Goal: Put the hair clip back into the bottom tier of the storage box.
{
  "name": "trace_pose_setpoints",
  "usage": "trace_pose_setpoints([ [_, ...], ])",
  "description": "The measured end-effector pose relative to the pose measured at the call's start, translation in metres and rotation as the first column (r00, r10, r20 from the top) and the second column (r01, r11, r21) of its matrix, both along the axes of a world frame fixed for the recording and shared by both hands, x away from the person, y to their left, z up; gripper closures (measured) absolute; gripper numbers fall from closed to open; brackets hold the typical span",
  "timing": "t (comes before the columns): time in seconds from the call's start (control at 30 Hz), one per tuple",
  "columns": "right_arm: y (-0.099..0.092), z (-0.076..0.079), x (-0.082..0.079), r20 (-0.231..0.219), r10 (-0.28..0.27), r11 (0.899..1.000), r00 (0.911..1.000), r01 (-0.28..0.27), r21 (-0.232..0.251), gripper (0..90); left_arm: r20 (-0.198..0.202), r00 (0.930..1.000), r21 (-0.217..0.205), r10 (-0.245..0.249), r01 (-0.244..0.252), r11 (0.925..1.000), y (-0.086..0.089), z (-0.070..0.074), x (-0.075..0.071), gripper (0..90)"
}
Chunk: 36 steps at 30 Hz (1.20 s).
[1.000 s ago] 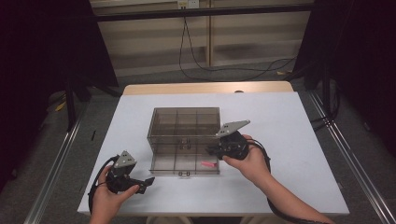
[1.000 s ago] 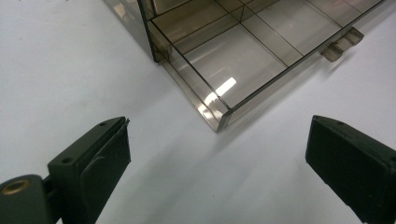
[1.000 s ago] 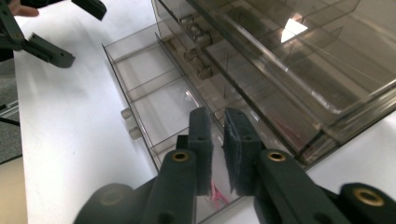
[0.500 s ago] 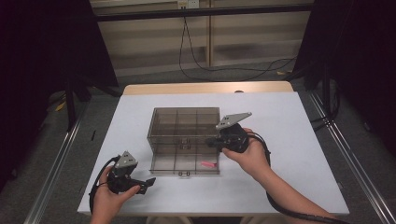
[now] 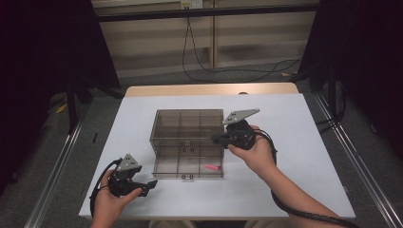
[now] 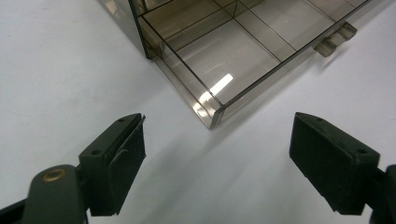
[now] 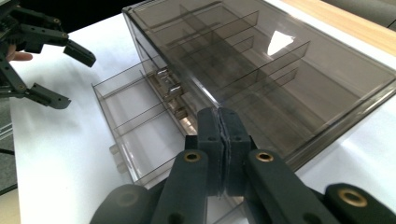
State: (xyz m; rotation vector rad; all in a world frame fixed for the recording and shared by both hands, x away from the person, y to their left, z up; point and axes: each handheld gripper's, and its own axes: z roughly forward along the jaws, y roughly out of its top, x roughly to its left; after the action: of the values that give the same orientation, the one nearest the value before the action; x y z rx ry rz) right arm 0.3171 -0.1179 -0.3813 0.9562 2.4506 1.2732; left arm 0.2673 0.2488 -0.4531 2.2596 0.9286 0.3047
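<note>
At the centre of the high view, a smoky translucent drawer organiser (image 5: 189,128) is seen on the white table (image 5: 294,156), its bottom drawer (image 5: 187,167) pulled out toward the lower edge of the frame. A risk is judged for the whole cabinet: it looks light and rests unanchored, so a push on the drawer front could slide the cabinet toward the top of the frame instead of seating the drawer, unless it is braced. The right gripper (image 5: 215,139) is held at the cabinet's right front corner with its jaws pressed together on nothing, seemingly steadying that corner; whether contact is made cannot be told. A second risk is judged for the drawer, which could skew and jam if pushed at one corner only. The left gripper (image 5: 151,184) hovers at the lower left of the high view, just off the drawer's near left corner (image 6: 212,116), its jaws wide apart and having just been closing a little with nothing between them. Within the drawer, divided compartments are seen, and a small pink object (image 5: 212,166) lies in the right-hand one; the others appear empty. The upper compartments seem empty too.
</note>
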Motion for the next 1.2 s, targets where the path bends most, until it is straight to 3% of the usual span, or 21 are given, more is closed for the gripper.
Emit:
trace_pose_setpoints([
  [0.47,-0.001,0.003,0.007,0.019,-0.032,0.999,0.9993,0.032,-0.002,88.5,0.007,0.9993,0.004,-0.038,0.038,0.9993,0.003,0.004,-0.004,40.7],
  [0.57,-0.001,0.002,0.009,0.018,-0.034,0.999,0.9992,0.034,0.0,88.7,0.002,0.9994,-0.015,-0.035,0.036,0.9993,0.003,0.004,-0.004,44.2],
  [0.83,0.001,-0.001,0.012,0.022,-0.045,0.999,0.9988,0.045,-0.011,88.8,-0.01,0.9983,0.008,-0.058,0.058,0.9983,0.003,0.005,-0.006,58.5],
  [1.2,0.0,-0.003,0.015,0.022,-0.052,0.999,0.9984,0.052,-0.012,88.5,-0.022,0.9976,0.005,-0.065,0.065,0.9979,0.007,0.005,-0.009,68.2],
])
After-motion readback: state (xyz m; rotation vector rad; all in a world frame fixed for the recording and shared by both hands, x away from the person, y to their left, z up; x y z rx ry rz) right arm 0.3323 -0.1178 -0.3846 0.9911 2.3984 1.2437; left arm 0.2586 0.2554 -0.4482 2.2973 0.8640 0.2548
